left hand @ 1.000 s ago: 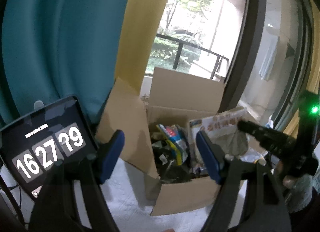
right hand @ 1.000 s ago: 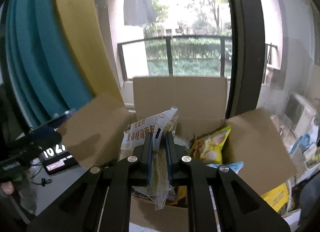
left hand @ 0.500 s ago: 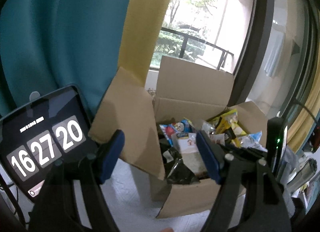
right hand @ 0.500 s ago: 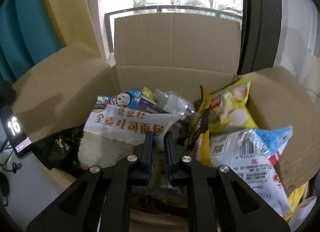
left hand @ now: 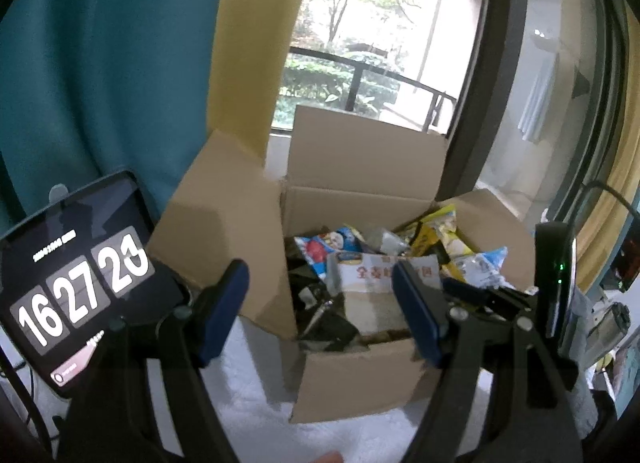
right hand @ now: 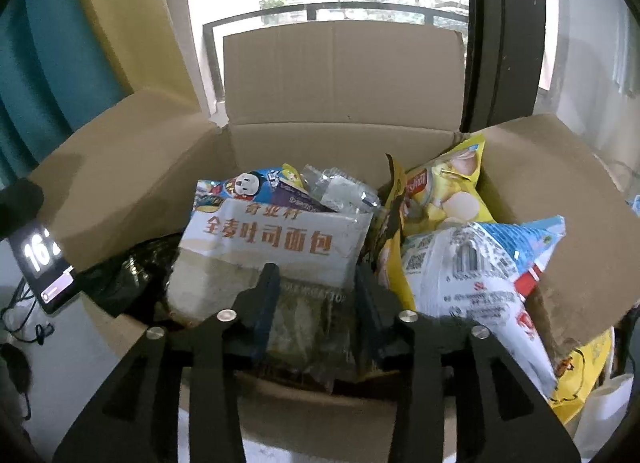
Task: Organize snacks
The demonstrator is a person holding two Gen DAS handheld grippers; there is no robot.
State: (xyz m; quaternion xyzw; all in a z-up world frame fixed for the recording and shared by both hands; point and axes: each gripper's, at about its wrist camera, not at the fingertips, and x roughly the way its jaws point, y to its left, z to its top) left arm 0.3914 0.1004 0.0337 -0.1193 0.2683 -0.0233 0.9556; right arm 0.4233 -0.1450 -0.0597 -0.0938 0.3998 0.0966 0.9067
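Observation:
An open cardboard box [right hand: 344, 71] holds several snack packs. A white bread bag with red Chinese lettering [right hand: 272, 239] lies at the front of the pile; it also shows in the left wrist view [left hand: 372, 295]. My right gripper [right hand: 316, 295] is open over the box's front edge, its fingers apart on either side of the bag's clear lower part. My left gripper [left hand: 320, 311] is open and empty, held in front of the box [left hand: 360, 151]. A yellow chip bag [right hand: 444, 199] and a white-and-blue bag [right hand: 472, 275] lie at the right.
A tablet showing a clock [left hand: 76, 287] stands left of the box. Teal and yellow curtains [left hand: 120, 63] hang behind, with a window and balcony rail beyond. A white cloth [left hand: 248, 415] covers the table. Clutter lies at the far right [left hand: 608, 323].
My right gripper lowered the bread bag into the box, then opened its fingers and let it go. My left gripper stayed open in front of the box.

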